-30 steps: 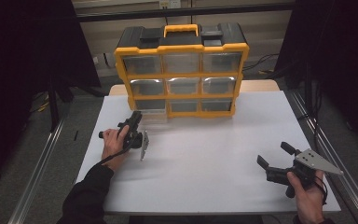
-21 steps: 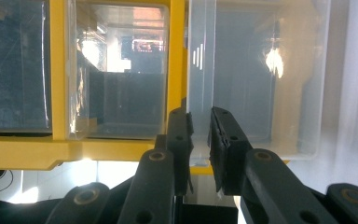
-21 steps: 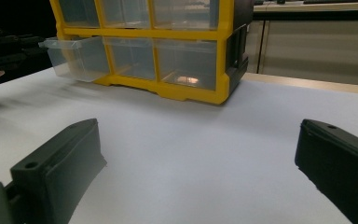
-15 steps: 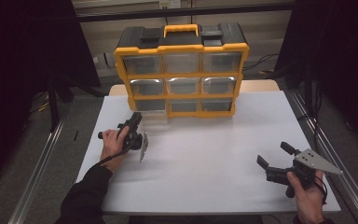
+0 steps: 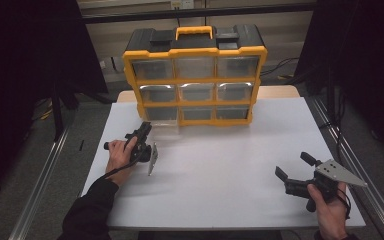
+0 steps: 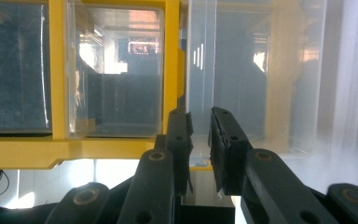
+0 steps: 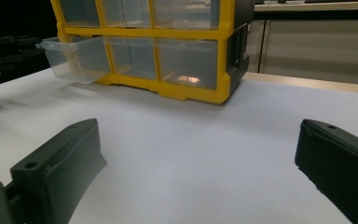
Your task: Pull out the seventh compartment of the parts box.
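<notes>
At centre top of the high view, a yellow-and-black plastic organiser cabinet with nine clear drawers stands at the far edge of a white tabletop, its yellow carry handle on top. No brand, label or readable writing is visible on it; three short raised bars on a drawer wall in my left gripper view are the sole marking.

Left of centre in that high view, my left gripper points at the cabinet's bottom-left corner, where a clear plastic drawer sticks out from the bottom row. In my left gripper view, the drawer fills the upper right, and my two black jaws stand close together with a narrow gap around its thin front lip; whether they are actually pinching it I cannot tell.

At lower right of the high view, my right gripper hovers near the table's front edge, well apart from the cabinet, a grey three-cornered plate on top. In my right gripper view, its jaws are spread wide with nothing between them, and the pulled-out drawer shows at upper left.
</notes>
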Tool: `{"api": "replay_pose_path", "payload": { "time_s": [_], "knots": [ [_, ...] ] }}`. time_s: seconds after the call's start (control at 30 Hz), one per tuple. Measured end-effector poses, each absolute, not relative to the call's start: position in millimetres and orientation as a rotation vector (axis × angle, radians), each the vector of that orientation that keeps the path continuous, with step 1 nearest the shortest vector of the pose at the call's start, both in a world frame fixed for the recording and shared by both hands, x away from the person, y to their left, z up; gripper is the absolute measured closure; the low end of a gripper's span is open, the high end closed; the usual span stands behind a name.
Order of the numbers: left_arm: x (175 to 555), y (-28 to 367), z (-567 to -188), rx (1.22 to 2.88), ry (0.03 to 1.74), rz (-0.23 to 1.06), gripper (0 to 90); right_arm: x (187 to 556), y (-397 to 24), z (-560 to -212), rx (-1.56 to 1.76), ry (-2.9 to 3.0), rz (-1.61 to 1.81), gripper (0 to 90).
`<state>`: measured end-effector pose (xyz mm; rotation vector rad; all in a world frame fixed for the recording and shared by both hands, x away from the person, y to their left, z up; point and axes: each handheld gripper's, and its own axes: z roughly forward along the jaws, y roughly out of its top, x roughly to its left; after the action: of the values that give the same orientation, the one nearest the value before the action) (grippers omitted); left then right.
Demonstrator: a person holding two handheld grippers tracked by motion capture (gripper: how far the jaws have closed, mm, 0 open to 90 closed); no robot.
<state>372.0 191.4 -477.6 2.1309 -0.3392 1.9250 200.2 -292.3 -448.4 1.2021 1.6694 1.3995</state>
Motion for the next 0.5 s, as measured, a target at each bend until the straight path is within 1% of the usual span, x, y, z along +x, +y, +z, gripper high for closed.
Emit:
{"api": "replay_pose_path", "payload": {
  "time_s": [0.07, 0.23, 0.27, 0.3, 0.4, 0.5],
  "knots": [
    [369.7, 191.2, -479.3, 2.122, -0.305, 1.919, 78.9, 200.2, -292.3, -448.5, 1.208, 1.668, 1.402, 0.2],
    [367.4, 191.0, -477.6, 2.12, -0.319, 1.925, 78.8, 200.1, -292.4, -448.5, 1.199, 1.671, 1.4, 0.1],
    [368.5, 191.1, -478.8, 2.099, -0.316, 1.895, 78.9, 200.3, -292.4, -448.6, 1.195, 1.671, 1.401, 0.2],
    [365.6, 192.0, -477.4, 2.129, -0.31, 1.915, 78.9, 200.0, -292.5, -448.6, 1.199, 1.671, 1.401, 0.2],
    [363.3, 191.7, -475.6, 2.132, -0.324, 1.931, 78.9, 199.9, -292.5, -448.6, 1.205, 1.67, 1.401, 0.2],
    [362.6, 191.8, -476.3, 2.136, -0.309, 1.923, 78.9, 200.3, -292.2, -448.5, 1.195, 1.672, 1.402, 0.2]
  ]
}}
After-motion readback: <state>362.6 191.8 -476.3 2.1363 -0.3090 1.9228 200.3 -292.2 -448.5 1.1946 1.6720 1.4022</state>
